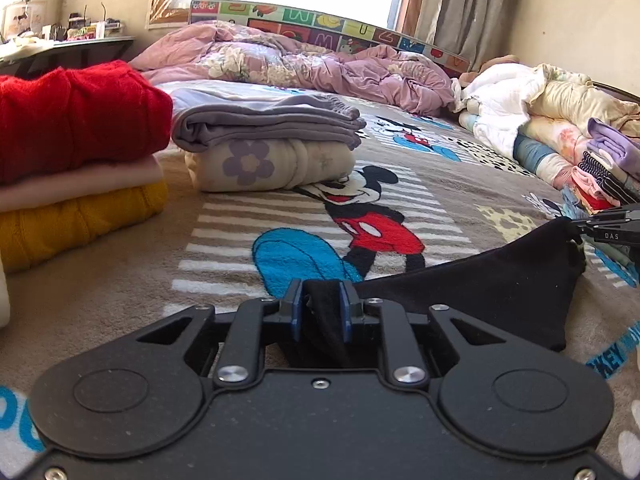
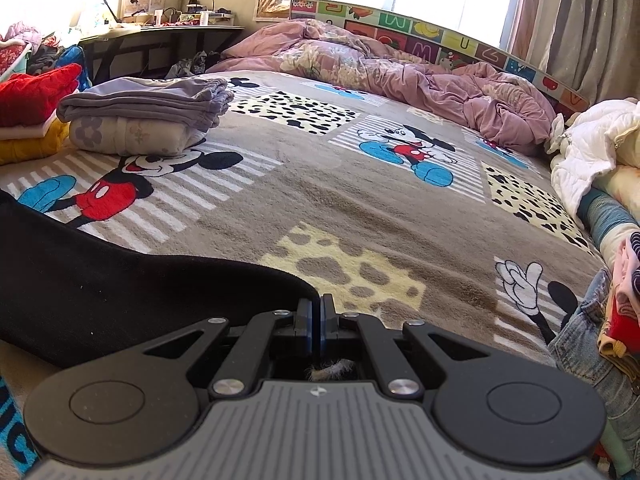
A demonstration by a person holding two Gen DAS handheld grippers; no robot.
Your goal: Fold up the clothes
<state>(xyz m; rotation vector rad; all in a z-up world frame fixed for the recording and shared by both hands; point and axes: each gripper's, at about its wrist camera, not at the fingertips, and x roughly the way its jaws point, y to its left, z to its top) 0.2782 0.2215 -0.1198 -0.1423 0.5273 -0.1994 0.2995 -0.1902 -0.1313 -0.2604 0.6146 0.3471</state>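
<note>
Both the left tool (image 1: pixel 322 312) and right tool (image 2: pixel 316 320) pinch the soft black cloth (image 1: pixel 500 280) low in the frame, over the cartoon-mouse bed blanket (image 2: pixel 320 184).

The black garment (image 1: pixel 500 280) is a plain dark cloth, stretched low over the blanket (image 1: pixel 120 292) between two pinched corners, its top edge sagging in a shallow curve. Folded piles lie beyond: a grey piece (image 1: pixel 264 124) on a flowered one (image 1: pixel 272 164), and a red sweater (image 1: pixel 76 116) over pink and yellow.
</note>
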